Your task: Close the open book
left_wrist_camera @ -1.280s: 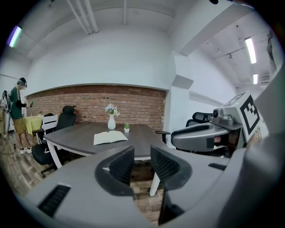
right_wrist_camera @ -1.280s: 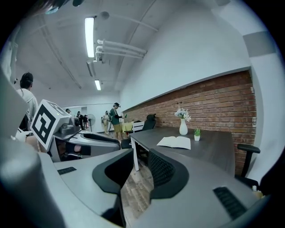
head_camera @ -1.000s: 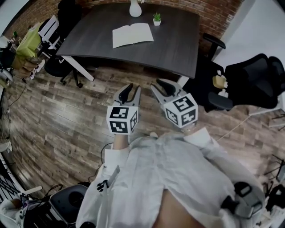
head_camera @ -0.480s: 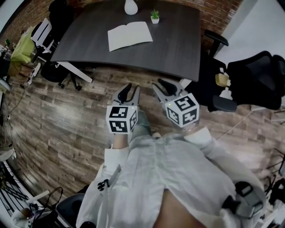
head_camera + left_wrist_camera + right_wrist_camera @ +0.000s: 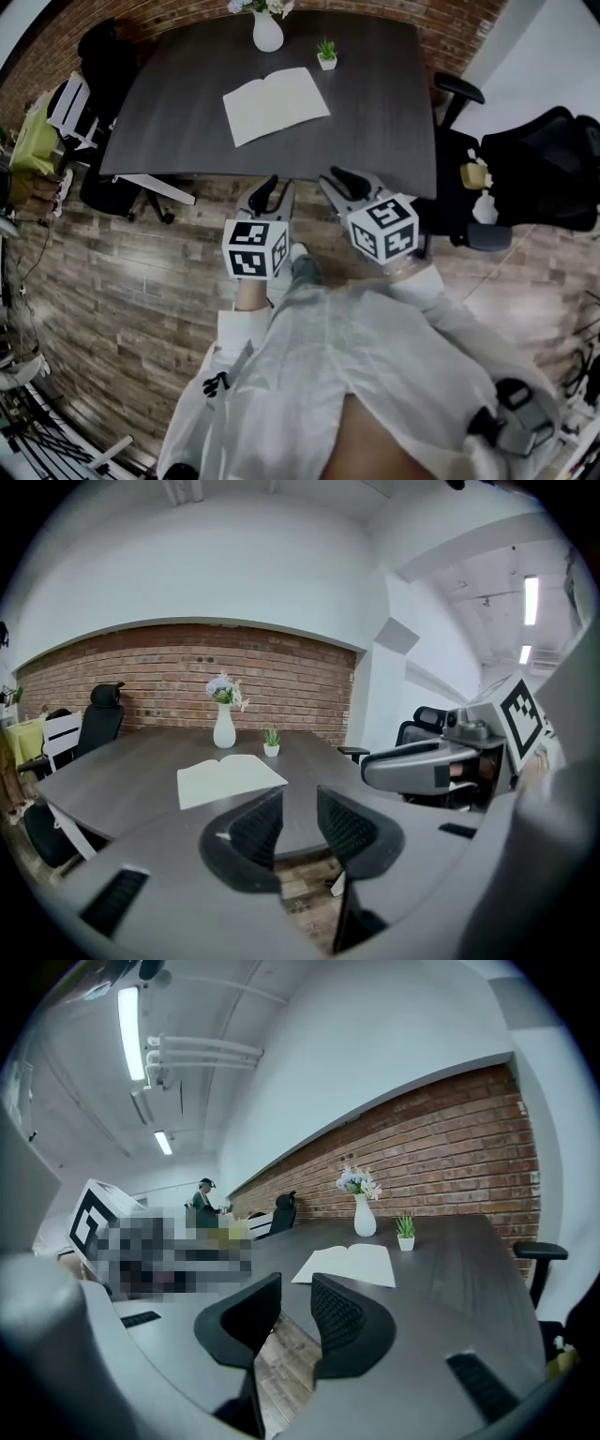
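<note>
The open book (image 5: 276, 105) lies flat with pale pages up on the dark grey table (image 5: 384, 112). It also shows in the left gripper view (image 5: 230, 778) and the right gripper view (image 5: 347, 1265). My left gripper (image 5: 275, 189) hangs over the wooden floor just short of the table's near edge, open, nothing between its jaws (image 5: 300, 825). My right gripper (image 5: 340, 181) is beside it at the same edge, open and empty (image 5: 295, 1312). Neither touches the book.
A white vase with flowers (image 5: 267, 33) and a small potted plant (image 5: 326, 54) stand behind the book. Office chairs sit left (image 5: 98, 56) and right (image 5: 455, 94) of the table, with a big black chair (image 5: 548, 159) further right. A person (image 5: 204, 1199) is far off.
Both grippers have moved forward together up to the table's near edge, so the table and book look nearer. The jaws stand as before, and the book has not moved.
</note>
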Demonstrator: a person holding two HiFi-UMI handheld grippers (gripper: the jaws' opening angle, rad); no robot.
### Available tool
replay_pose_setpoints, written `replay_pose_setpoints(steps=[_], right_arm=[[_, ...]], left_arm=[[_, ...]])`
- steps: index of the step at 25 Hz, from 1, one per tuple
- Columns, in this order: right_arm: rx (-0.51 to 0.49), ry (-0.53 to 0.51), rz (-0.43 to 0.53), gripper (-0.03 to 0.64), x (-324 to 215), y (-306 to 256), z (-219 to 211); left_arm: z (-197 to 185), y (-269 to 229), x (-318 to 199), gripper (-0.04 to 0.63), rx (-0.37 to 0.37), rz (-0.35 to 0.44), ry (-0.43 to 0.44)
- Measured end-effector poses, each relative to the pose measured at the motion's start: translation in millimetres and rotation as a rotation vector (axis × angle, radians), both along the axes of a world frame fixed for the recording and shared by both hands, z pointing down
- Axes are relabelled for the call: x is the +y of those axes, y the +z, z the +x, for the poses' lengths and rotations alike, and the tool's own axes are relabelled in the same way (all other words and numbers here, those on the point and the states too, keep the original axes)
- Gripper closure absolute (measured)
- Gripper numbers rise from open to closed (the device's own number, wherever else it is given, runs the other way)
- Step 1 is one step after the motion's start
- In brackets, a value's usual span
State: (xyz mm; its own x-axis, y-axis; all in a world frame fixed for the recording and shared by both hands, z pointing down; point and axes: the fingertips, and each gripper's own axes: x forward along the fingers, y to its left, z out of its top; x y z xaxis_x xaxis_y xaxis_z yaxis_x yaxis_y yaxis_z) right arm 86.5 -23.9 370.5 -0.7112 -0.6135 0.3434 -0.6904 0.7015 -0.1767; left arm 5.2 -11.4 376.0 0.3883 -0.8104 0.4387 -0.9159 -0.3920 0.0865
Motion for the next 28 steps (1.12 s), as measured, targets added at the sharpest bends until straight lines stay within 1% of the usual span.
replay_pose_setpoints(steps=[5,8,12,14,17,20,24,28], right_arm=[[-0.003,0.045,0.01,0.532,-45.8,-4.7,-32.7],[-0.03,0.087,0.004,0.532,-67.3,-7.2,-48.8],[-0.051,0.134,-0.004,0.532,-89.7,-3.7,-69.3],[-0.051,0.152,-0.01,0.532,-96.6,1.4,-75.5],[-0.035,0.173,-0.029,0.532,-101.1,10.5,-77.9],[-0.01,0.187,-0.06,0.532,-101.7,19.0,-78.3],[0.019,0.199,-0.07,0.532,-105.5,24.6,-76.7],[0.041,0.197,-0.096,0.532,-109.0,31.7,-73.3]], left_arm=[[-30.8,-6.8,-48.2,0.499,-0.005,0.014,0.053],[-47.4,-6.9,-69.8,0.499,-0.016,0.015,0.082],[-69.5,1.5,-92.6,0.499,-0.027,-0.001,0.123],[-76.6,9.0,-101.0,0.499,-0.014,-0.019,0.143],[-79.4,18.0,-109.6,0.499,0.012,-0.041,0.17],[-77.4,25.9,-114.7,0.499,0.022,-0.061,0.192],[-70.3,34.0,-119.3,0.499,0.028,-0.072,0.219],[-62.6,44.3,-124.4,0.499,0.05,-0.099,0.227]])
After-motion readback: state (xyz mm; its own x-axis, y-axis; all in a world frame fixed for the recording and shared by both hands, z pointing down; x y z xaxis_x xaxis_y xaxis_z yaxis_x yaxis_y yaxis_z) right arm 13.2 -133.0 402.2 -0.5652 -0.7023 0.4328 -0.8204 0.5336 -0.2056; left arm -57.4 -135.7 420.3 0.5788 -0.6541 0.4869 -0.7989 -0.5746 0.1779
